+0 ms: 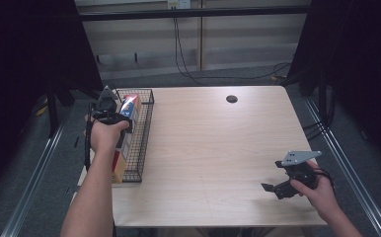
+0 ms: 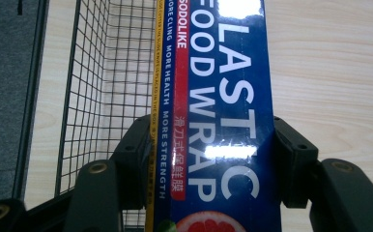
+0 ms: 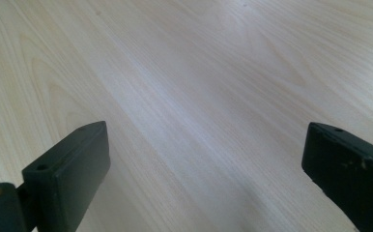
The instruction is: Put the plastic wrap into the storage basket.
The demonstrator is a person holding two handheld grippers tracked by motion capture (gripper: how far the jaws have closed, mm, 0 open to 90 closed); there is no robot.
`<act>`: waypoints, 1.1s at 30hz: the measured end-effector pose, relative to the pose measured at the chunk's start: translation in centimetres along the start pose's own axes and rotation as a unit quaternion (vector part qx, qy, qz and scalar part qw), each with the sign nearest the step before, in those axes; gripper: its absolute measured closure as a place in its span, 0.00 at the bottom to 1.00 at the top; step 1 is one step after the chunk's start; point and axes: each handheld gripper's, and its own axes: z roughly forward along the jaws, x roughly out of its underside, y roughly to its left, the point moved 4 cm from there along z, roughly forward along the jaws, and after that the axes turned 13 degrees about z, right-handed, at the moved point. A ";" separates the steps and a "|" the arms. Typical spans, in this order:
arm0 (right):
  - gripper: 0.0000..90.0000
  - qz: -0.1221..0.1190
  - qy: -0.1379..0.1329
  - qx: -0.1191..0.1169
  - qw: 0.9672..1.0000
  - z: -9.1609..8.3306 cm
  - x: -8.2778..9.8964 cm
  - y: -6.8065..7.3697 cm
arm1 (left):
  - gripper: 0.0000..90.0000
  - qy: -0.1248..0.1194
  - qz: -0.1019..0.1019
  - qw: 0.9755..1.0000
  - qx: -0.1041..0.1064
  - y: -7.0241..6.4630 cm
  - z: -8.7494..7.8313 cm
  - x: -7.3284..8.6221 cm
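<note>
A long blue box of plastic food wrap [image 2: 223, 106] lies lengthwise in a black wire basket [image 1: 146, 126] at the table's left edge. My left gripper [image 1: 113, 111] is over the basket, and its jaws are shut on the sides of the box [image 1: 128, 109]. In the left gripper view the box runs up between both jaws, which press against it. My right gripper [image 1: 276, 188] hovers low over the table's near right corner. Its jaws stand wide apart and open, with bare wood between them in the right gripper view [image 3: 204, 159].
The wire basket's mesh wall [image 2: 107, 87] sits left of the box. A round dark cable hole [image 1: 231, 98] is near the table's far edge. The pale wooden table [image 1: 218, 143] stretches between the two hands. Dark floor and cables lie beyond it.
</note>
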 end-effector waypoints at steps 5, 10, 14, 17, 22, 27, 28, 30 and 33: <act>0.03 0.000 -0.001 -0.001 1.000 0.0 0.0 0.0 | 0.48 0.010 -0.004 1.000 -0.002 0.5 1.2 0.5; 0.03 -0.001 0.000 -0.001 1.000 0.1 0.0 0.0 | 0.48 0.015 -0.013 1.000 -0.003 0.9 2.2 0.9; 0.03 -0.001 0.003 -0.001 1.000 0.2 0.0 0.0 | 0.47 0.019 -0.017 1.000 -0.007 1.2 3.1 1.2; 0.03 0.002 0.001 -0.002 1.000 0.1 0.0 0.0 | 0.47 0.029 -0.012 0.999 -0.007 1.4 3.6 1.5; 0.03 0.000 0.001 -0.002 1.000 0.2 0.0 0.0 | 0.47 0.032 -0.025 0.999 -0.008 1.5 4.1 1.6; 0.03 -0.001 0.002 -0.001 1.000 0.0 0.1 0.1 | 0.46 0.036 -0.011 0.999 -0.010 1.5 4.3 1.7; 0.03 0.000 0.001 -0.003 1.000 0.0 0.0 0.1 | 0.45 0.032 -0.015 0.999 -0.009 1.3 4.3 1.6; 0.03 0.000 0.001 -0.001 1.000 0.0 0.0 0.1 | 0.40 0.006 -0.011 1.000 -0.005 1.2 3.6 1.2; 0.03 -0.003 0.001 0.000 1.000 0.1 0.0 0.1 | 0.32 -0.011 -0.003 1.000 0.004 0.9 2.5 0.7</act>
